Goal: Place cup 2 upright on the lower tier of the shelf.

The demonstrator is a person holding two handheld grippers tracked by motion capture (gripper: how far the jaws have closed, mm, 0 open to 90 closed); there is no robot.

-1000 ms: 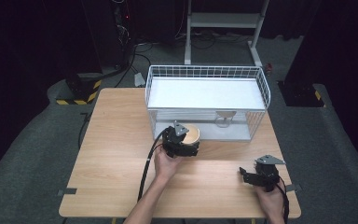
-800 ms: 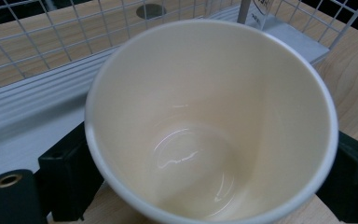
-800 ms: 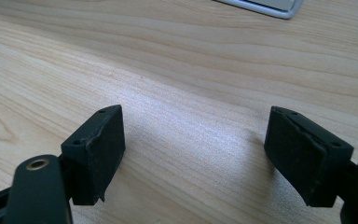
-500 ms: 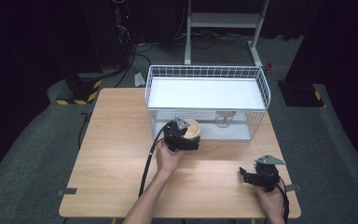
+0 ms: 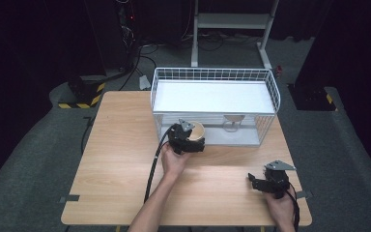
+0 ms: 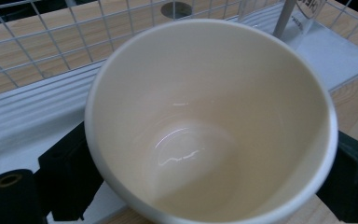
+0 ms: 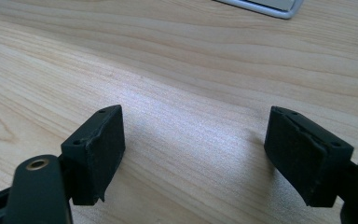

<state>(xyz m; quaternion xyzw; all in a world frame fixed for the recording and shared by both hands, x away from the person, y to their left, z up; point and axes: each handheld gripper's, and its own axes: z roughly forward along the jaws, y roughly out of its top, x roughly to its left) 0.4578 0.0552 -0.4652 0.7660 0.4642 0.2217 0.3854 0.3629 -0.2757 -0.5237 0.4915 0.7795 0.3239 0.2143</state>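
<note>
While the left gripper (image 5: 192, 141) has its fingers clenched on the cup (image 6: 209, 121), mouth up, right at the basket's (image 5: 265, 79) near wall and seemingly just outside it, the right gripper (image 7: 193, 154) rests released on the tabletop (image 5: 121, 145), well apart.

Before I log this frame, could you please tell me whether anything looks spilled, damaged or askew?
Nothing stands out: the cream ceramic cup in the left tongs is empty and intact, beside the white wire basket.
</note>
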